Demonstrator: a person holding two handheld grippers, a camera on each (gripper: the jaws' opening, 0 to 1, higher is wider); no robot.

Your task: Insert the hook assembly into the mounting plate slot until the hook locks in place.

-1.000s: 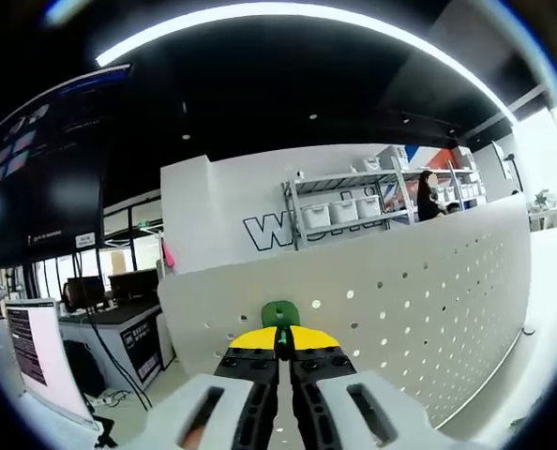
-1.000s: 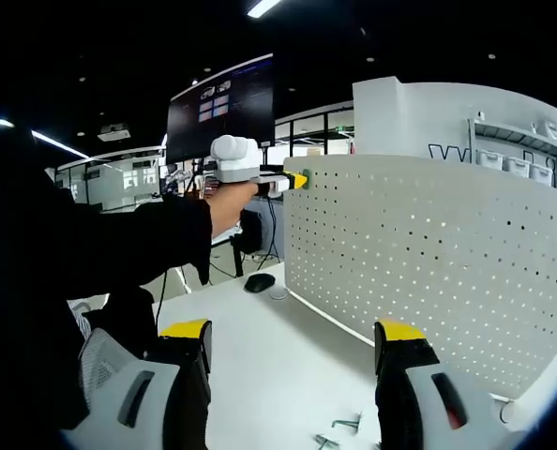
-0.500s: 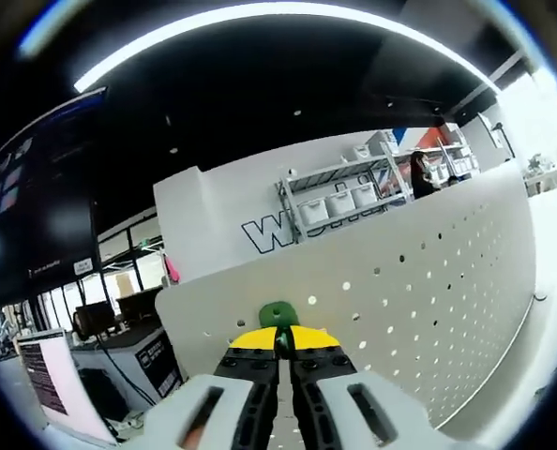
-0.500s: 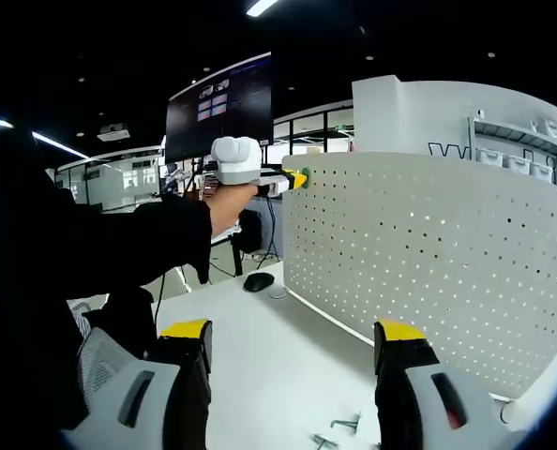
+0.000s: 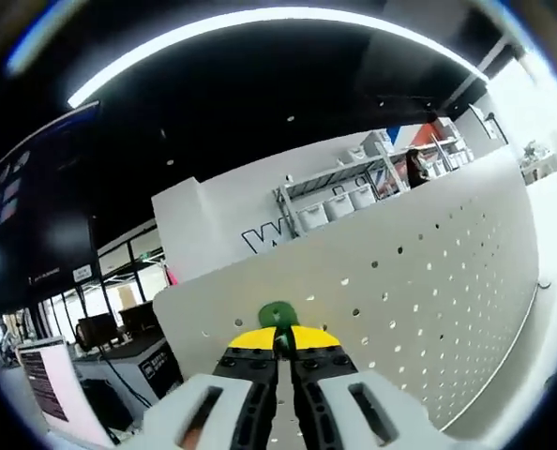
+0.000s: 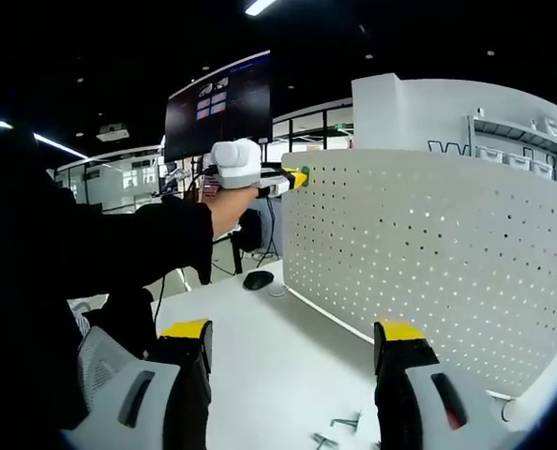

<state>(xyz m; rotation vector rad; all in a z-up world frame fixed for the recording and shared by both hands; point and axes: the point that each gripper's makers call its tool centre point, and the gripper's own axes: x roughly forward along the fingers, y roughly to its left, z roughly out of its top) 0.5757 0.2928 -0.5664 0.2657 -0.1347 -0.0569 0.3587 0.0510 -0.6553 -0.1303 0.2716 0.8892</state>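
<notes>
Jaws of the left gripper pinched the small green plastic hook straight ahead, against the white perforated metal pegboard's upper corner; the right gripper gaped, well below.

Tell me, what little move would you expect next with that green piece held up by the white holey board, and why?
Probably a small push forward, easing the green hook into a hole near the pegboard top edge. The left gripper is shut on it right at the board, while the right gripper hangs open over the table.
</notes>
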